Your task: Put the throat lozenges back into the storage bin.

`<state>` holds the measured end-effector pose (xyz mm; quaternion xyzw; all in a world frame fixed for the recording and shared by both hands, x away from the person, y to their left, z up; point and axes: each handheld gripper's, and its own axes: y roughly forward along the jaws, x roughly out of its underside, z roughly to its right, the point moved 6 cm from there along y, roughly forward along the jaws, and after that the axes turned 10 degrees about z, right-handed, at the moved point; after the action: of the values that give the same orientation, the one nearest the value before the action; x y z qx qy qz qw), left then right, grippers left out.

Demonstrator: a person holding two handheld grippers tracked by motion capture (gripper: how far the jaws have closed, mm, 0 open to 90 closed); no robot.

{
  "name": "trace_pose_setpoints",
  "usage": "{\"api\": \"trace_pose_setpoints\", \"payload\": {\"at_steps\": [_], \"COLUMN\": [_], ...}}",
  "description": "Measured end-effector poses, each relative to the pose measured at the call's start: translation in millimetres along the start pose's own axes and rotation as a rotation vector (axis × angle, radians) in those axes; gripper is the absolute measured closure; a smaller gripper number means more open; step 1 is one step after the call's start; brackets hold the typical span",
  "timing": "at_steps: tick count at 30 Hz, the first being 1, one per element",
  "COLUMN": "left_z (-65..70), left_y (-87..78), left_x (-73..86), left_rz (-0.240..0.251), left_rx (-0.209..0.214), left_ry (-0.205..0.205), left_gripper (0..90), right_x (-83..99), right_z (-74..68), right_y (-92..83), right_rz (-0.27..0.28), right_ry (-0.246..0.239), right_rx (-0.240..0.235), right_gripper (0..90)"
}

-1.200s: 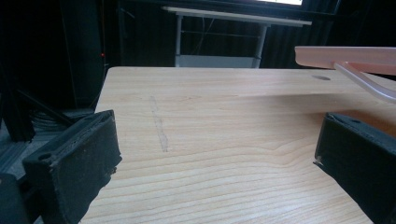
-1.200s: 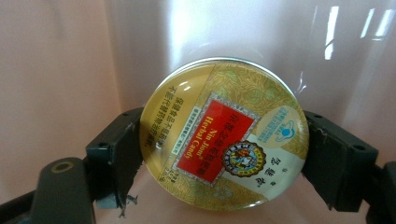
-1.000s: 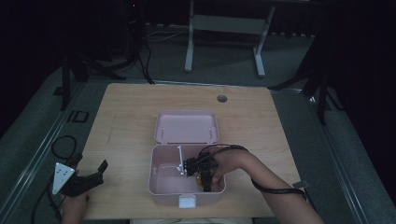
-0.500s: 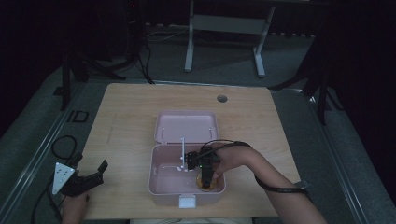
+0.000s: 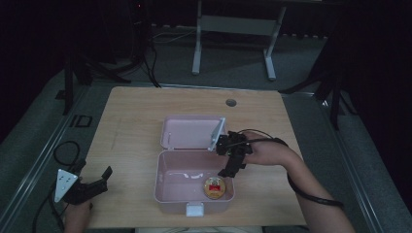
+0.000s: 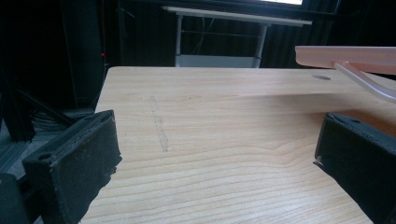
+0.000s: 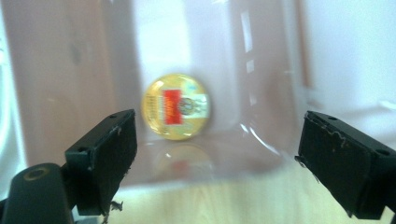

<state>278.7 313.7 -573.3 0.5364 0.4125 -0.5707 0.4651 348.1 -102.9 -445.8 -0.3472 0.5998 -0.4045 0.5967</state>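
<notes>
A pink box (image 5: pixel 165 191) stands open near the table's front edge, its lid (image 5: pixel 189 132) lying flat behind it. A round gold tin with a red label (image 5: pixel 214 187) (image 7: pixel 176 107) lies in the box's front right corner. My right gripper (image 5: pixel 231 162) (image 7: pixel 212 161) hovers open above the box's right wall, looking down at the tin, with nothing between its jaws. My left gripper (image 5: pixel 92 187) (image 6: pixel 215 163) rests open at the table's front left corner, aimed across bare wood. The pink box's edge (image 6: pixel 350 56) appears at the upper right of the left gripper view.
A faint white streak (image 5: pixel 187 175) lies on the box floor. The wooden table (image 5: pixel 136 111) has a round cable hole (image 5: pixel 231 103) near its far edge. A white desk frame (image 5: pixel 233 24) stands on the dark floor beyond.
My right gripper has risen out of the box and pulled back to its right edge, leaving the gold tin on the box floor. The left gripper has not moved.
</notes>
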Motion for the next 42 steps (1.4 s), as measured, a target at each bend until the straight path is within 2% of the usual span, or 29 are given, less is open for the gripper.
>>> {"api": "trace_pose_setpoints", "payload": {"at_steps": [3, 8, 12, 18, 22, 23, 25, 30, 33, 36, 38, 40, 41, 42], "left_z": [0.0, 0.1, 0.1, 0.1, 0.1, 0.1, 0.1, 0.1, 0.1, 0.1, 0.1, 0.0, 0.0, 0.0], "left_y": [0.0, 0.1, 0.1, 0.1, 0.1, 0.1, 0.2, 0.3, 0.3, 0.2, 0.3, 0.3, 0.3, 0.3], "left_x": [0.0, 0.1, 0.1, 0.1, 0.1, 0.1, 0.1, 0.1, 0.1, 0.1, 0.1, 0.1, 0.1, 0.1], "left_rz": [-0.001, -0.002, -0.003, -0.003, -0.003, -0.003, -0.003, -0.002, -0.004, -0.003, -0.003, -0.004, -0.004, -0.004], "left_rx": [0.0, -0.001, -0.001, -0.001, -0.001, -0.001, -0.001, -0.002, -0.002, -0.002, -0.002, -0.003, -0.003, -0.003], "left_ry": [0.0, 0.002, 0.004, 0.003, 0.003, 0.003, 0.003, 0.002, 0.003, 0.003, 0.003, 0.003, 0.002, 0.002], "left_gripper": [0.3, 0.4, 0.4, 0.4, 0.4, 0.4, 0.4, 0.4, 0.4, 0.4, 0.4, 0.4, 0.4, 0.4], "right_x": [17.1, 47.5, 72.7, 112.3, 137.6, 137.6, 155.2, 180.3, 195.0, 208.6, 217.5, 220.6, 224.4, 232.5], "right_z": [7.3, 15.9, 22.9, 36.0, 47.3, 47.3, 55.5, 65.2, 67.8, 67.9, 68.5, 69.1, 69.8, 71.9], "right_y": [-12.5, -16.5, -9.8, 11.9, 23.1, 23.1, 29.2, 34.0, 38.8, 44.7, 47.7, 48.0, 48.2, 47.0], "right_rz": [0.04, 0.067, 0.107, 0.165, 0.216, 0.216, 0.255, 0.337, 0.348, 0.337, 0.342, 0.341, 0.348, 0.363], "right_ry": [0.042, 0.097, 0.15, 0.248, 0.335, 0.335, 0.386, 0.454, 0.483, 0.502, 0.534, 0.541, 0.553, 0.585], "right_rx": [0.027, 0.058, 0.092, 0.165, 0.221, 0.221, 0.295, 0.409, 0.47, 0.499, 0.526, 0.539, 0.557, 0.616], "right_gripper": [11.5, 11.5, 11.5, 11.6, 11.6, 11.6, 11.6, 11.5, 11.5, 11.5, 11.4, 11.4, 11.5, 11.5]}}
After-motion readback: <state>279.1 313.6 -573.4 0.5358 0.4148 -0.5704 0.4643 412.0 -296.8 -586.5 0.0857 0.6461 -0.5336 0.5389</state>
